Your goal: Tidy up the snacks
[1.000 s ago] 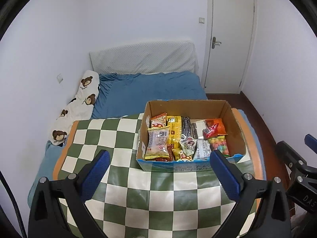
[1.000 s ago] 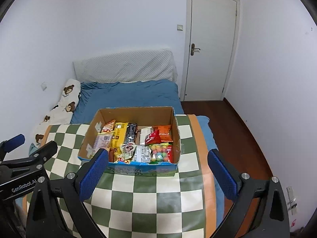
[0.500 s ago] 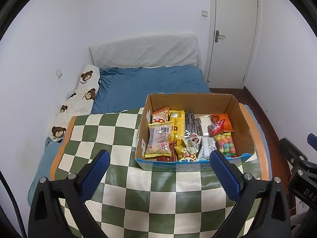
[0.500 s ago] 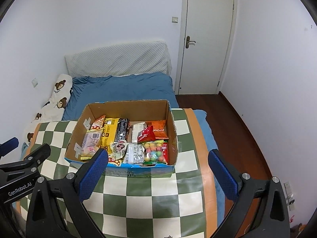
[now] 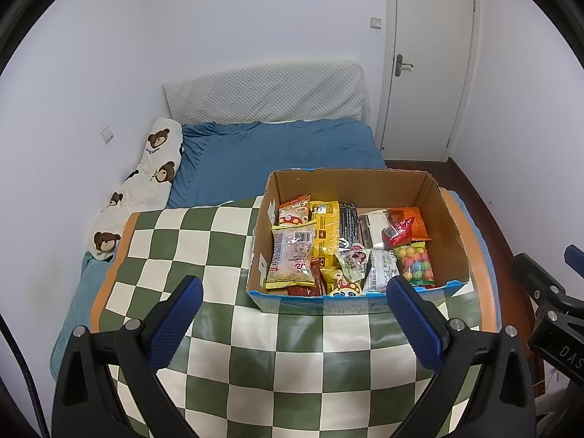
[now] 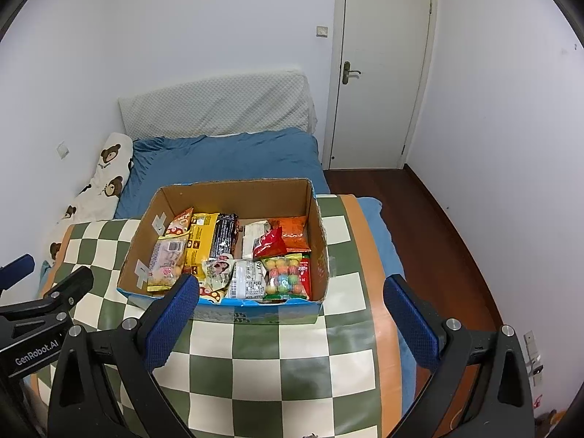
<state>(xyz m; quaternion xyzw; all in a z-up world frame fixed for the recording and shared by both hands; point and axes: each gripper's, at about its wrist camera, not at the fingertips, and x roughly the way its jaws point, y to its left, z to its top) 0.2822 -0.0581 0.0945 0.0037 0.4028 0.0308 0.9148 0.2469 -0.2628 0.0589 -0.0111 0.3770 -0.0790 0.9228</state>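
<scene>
A cardboard box [image 5: 449,226] [image 6: 146,241] full of several snack packets stands on a green and white checkered cloth [image 5: 204,241] [image 6: 262,365]. Among them are a clear cracker packet [image 5: 292,255] [image 6: 166,262], a yellow packet [image 5: 326,233], a black bar [image 6: 224,235], a red pouch [image 6: 268,244] and a bag of coloured balls [image 5: 414,264] [image 6: 283,273]. My left gripper [image 5: 294,314] is open and empty, above the cloth in front of the box. My right gripper [image 6: 290,314] is open and empty, in front of the box's right half.
A bed with a blue sheet [image 5: 277,153], a bear-print pillow [image 5: 146,179] and a white headboard pad [image 6: 215,109] lies behind the box. A white closed door [image 6: 379,73] and wooden floor [image 6: 438,226] are on the right.
Both grippers have moved up and a little closer, so the box sits lower in both views. Both stay open and empty.
</scene>
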